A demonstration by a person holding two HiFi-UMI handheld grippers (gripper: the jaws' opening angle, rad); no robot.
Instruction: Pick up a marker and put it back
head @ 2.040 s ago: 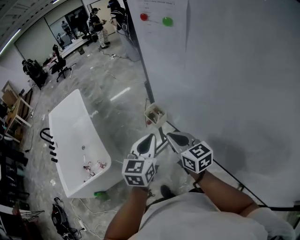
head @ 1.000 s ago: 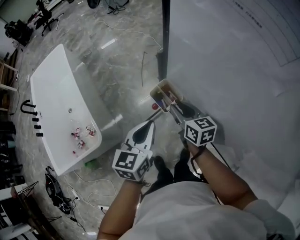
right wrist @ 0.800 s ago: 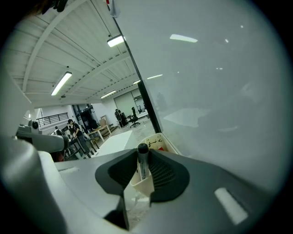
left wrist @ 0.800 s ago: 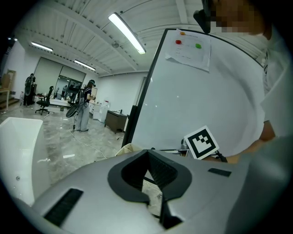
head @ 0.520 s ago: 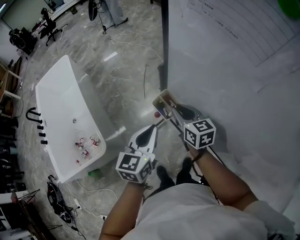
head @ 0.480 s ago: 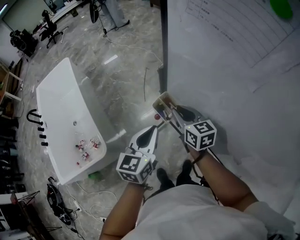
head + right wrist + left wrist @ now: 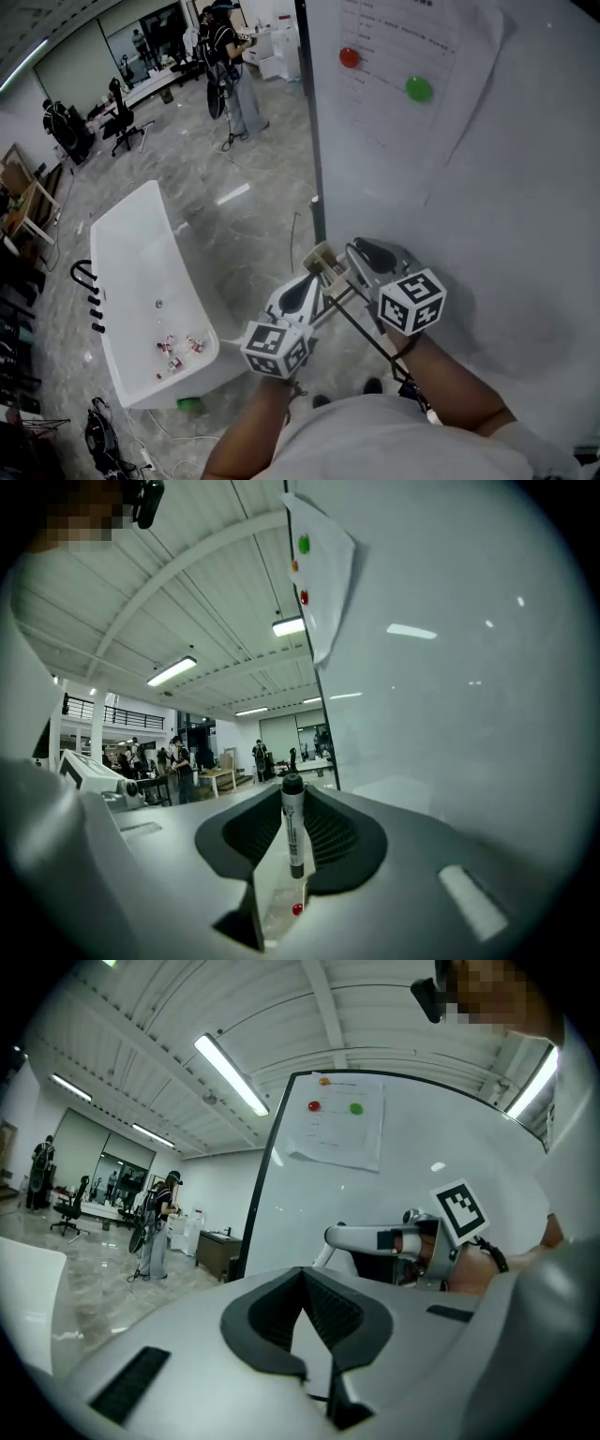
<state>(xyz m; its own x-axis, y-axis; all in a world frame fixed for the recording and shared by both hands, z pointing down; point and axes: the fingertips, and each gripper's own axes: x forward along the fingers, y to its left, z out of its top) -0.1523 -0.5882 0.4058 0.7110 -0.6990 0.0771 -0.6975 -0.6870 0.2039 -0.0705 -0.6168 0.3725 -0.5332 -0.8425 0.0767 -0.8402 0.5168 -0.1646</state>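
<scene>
Your R gripper (image 7: 356, 249) is clamped on the marker (image 7: 293, 829). In the right gripper view both pads sit against its barrel, jaws drawn partway in. The marker stands upright along the jaws, black cap at the far end, pale barrel w/ dark print running back toward the camera. The whiteboard (image 7: 506, 206) is close on its right side (can't say whether marker and board touch). In the head view the marker itself is too small to pick out. There, the R gripper's tip is just beside the small open box (image 7: 323, 260) at the board's left edge.

Your L gripper (image 7: 312, 281) has its jaws together at the tips, nothing btwn them; the left gripper view shows only bare pads. It sits just left of the R one, tip near the same box; contact w/ the box can't be told.

A sheet of paper (image 7: 394, 122) hangs on the board up top, w/ a red magnet (image 7: 349, 57) and a green magnet (image 7: 418, 89) on it. A white tub (image 7: 141, 281) stands on the floor to your left, well apart from the board. A person (image 7: 225, 66) stands farther back.
</scene>
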